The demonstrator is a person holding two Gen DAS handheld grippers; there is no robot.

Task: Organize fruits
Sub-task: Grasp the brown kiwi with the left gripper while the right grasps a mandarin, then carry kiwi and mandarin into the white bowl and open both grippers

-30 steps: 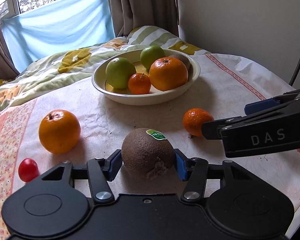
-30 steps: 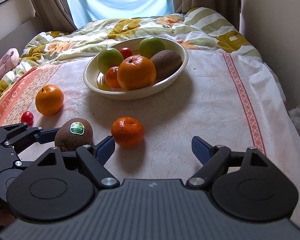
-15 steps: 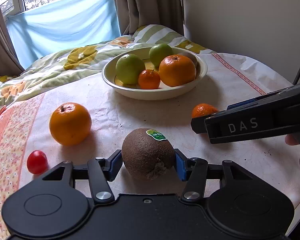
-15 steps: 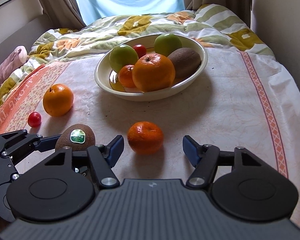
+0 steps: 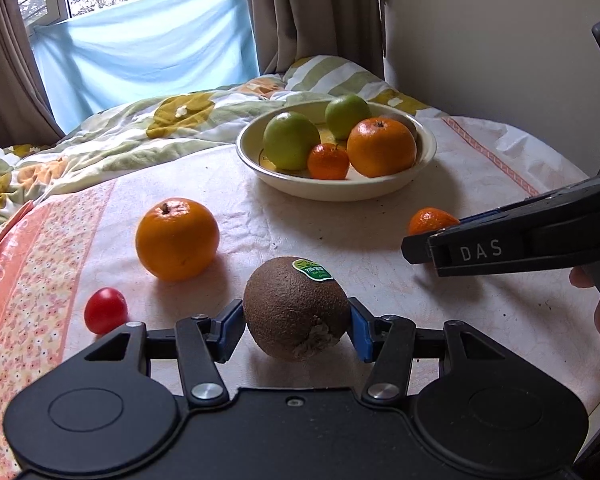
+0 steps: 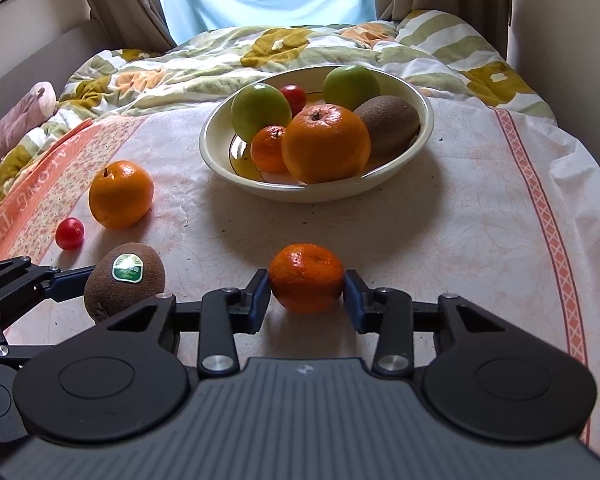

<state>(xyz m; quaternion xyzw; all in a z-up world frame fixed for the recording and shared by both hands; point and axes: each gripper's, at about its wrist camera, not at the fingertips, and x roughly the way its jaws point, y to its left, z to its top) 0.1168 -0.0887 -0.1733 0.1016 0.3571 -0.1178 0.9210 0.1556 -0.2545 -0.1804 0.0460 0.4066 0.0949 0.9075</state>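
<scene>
My left gripper is shut on a brown kiwi with a green sticker, held just above the cloth; the kiwi also shows in the right wrist view. My right gripper is closed around a small mandarin on the cloth, both pads touching it. The mandarin peeks from behind the right gripper in the left wrist view. A cream bowl holds two green apples, an orange, a mandarin, a kiwi and a cherry tomato.
A loose orange and a cherry tomato lie on the tablecloth at the left. A crumpled floral blanket lies behind the bowl. A wall is at the right, curtains and a window behind.
My right gripper moved forward to the mandarin and closed its fingers onto it. My left gripper kept hold of the kiwi and shifted a little left and back.
</scene>
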